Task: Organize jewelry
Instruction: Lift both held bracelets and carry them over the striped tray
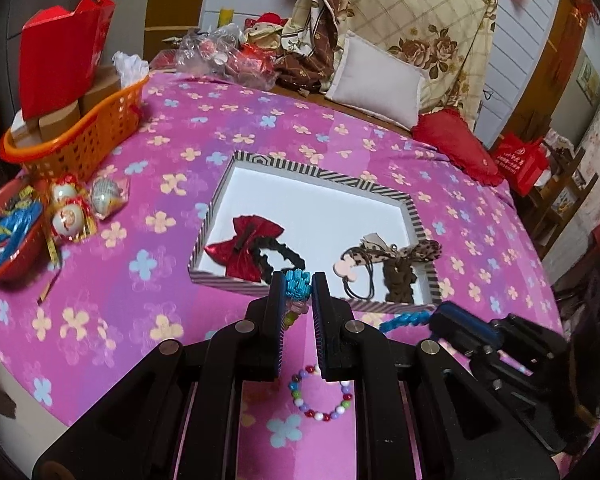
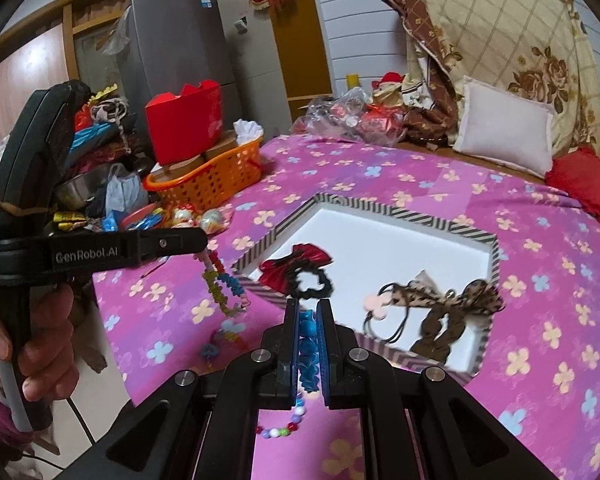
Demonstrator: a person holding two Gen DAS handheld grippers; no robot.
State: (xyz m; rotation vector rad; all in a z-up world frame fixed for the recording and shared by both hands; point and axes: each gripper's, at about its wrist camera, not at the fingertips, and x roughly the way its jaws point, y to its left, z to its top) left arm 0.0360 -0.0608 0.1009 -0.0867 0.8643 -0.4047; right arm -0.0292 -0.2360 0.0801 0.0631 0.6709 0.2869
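A shallow striped-rim cardboard tray [image 1: 414, 216] lies in the middle of the pink flowered bedsheet [image 1: 140, 312]. In it, a red satin bow on a black scrunchie [image 1: 244, 254] lies at the left and a leopard-print ribbon hair tie [image 1: 400, 256] at the right. Far left stands an orange plastic basket [image 1: 84, 140]. A multicoloured bead bracelet [image 1: 320, 398] lies on the sheet, nearer than the tray.

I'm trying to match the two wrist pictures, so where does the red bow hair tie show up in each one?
Left wrist view: the red bow hair tie lies in the near left corner of the striped tray, just above the left gripper.
Right wrist view: the red bow hair tie sits at the tray's left edge, up and left of the right gripper.
Shared landmark: the orange basket.
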